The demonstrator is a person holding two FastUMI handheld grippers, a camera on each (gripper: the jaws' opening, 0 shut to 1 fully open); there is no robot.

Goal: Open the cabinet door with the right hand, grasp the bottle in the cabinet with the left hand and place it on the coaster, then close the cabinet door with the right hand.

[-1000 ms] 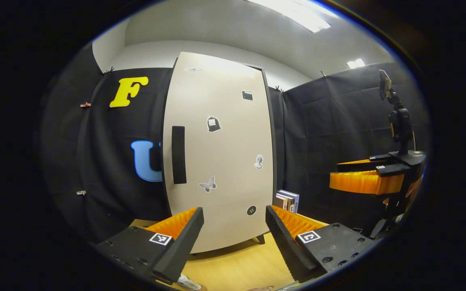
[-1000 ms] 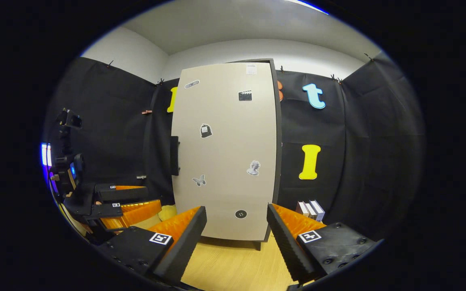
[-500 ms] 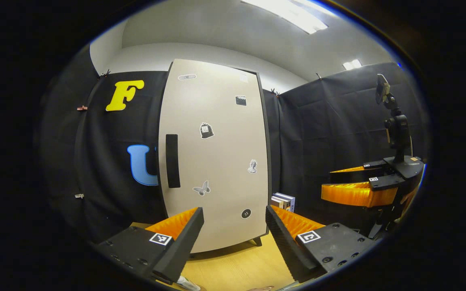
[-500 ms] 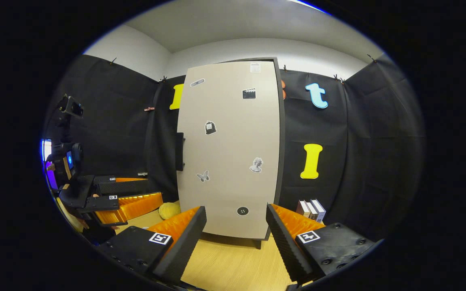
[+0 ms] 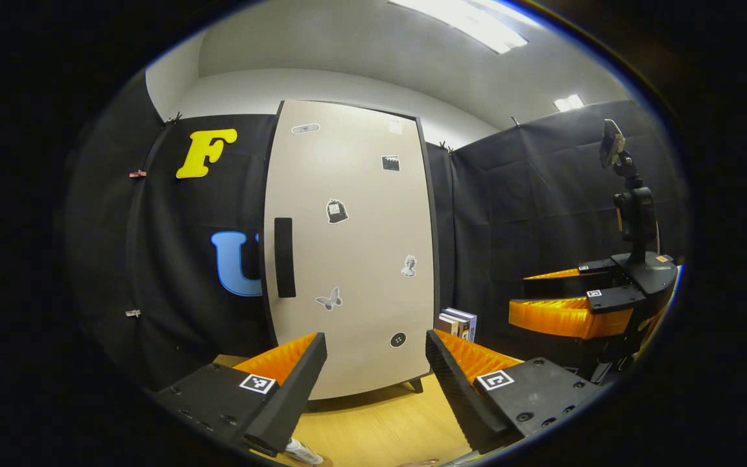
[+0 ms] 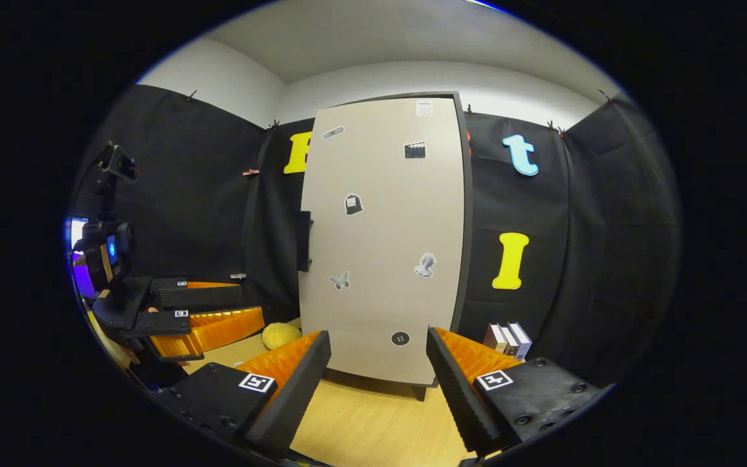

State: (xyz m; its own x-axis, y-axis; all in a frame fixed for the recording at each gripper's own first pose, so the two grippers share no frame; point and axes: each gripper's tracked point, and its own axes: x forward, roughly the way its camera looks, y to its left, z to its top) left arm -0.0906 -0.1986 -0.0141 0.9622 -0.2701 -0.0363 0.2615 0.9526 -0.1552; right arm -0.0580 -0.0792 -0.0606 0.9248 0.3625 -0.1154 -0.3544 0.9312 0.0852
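Cabinet door (image 5: 354,246) stands shut on the counter (image 6: 373,421), ahead of both tongs, left (image 5: 377,373) and right (image 6: 379,370), each gaping and empty. Its dark handle (image 5: 284,257) sits at its left edge. Books (image 6: 507,338) right of the cabinet; a yellow lump (image 6: 281,335), perhaps a toy, left.

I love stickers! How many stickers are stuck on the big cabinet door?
7 on the cabinet door: an oval and a pale label at the top, clapperboard, bag, bust, butterfly, button lowest. None seem hidden.
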